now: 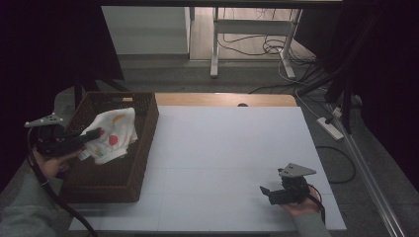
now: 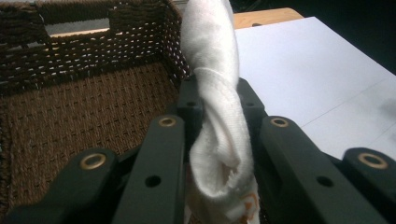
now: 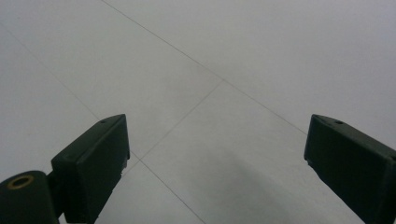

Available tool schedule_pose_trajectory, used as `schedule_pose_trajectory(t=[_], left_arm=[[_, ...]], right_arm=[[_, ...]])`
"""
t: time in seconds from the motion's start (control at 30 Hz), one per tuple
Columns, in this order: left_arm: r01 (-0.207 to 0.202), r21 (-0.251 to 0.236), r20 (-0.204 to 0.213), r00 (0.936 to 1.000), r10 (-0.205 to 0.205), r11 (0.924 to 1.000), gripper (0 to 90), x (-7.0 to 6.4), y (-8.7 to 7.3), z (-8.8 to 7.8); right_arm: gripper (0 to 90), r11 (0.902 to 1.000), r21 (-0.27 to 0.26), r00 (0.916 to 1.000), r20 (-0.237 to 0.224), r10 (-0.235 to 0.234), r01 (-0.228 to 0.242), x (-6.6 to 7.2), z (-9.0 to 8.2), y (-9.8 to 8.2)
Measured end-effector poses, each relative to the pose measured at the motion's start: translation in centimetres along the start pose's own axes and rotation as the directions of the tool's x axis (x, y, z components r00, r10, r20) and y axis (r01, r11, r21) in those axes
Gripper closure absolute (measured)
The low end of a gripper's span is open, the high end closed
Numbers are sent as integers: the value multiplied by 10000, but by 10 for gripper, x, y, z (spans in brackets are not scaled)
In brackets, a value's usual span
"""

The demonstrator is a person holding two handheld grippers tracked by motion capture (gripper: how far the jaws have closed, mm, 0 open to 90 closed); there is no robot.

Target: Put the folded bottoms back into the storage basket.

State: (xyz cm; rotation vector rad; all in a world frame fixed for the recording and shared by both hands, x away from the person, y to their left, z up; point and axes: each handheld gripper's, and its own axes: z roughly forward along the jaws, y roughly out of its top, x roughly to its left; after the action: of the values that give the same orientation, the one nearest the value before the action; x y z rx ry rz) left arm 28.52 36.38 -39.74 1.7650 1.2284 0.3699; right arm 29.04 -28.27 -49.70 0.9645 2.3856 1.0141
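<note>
A white cloth (image 1: 112,134) with coloured fruit prints is held by the left gripper (image 1: 94,135) over the wicker basket (image 1: 143,148) at the table's left edge; the left jaws are clamped on a bunched fold of it, seen pinched and twisted between them in the left gripper view (image 2: 217,135). Most of the fabric hangs free over the basket's interior, apparently clear of the woven floor (image 2: 84,116), though contact cannot be ruled out. The right gripper (image 1: 267,193) is parked low over the white table (image 1: 232,148) near its front right corner, jaws spread wide with nothing between them. The cloth is judged light, limp and non-fragile: it will drape and swing, not hold shape, and grip is unlikely to slip on terry-like weave. The weave of the basket may snag loose threads. A bunched fold or hem gives the safest hold; a single-layer corner would be needed for spreading it flat, best taken by the free gripper while the hanging edge is presented.
</note>
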Motion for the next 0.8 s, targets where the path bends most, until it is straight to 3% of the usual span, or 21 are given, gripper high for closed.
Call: schedule_pose_trajectory(t=[0.8], left_arm=[[227,788,-263,9994,-206,9966,770,17,-9,22]], right_arm=[[71,10000,39,10000,22,19,-19,0,1,0]])
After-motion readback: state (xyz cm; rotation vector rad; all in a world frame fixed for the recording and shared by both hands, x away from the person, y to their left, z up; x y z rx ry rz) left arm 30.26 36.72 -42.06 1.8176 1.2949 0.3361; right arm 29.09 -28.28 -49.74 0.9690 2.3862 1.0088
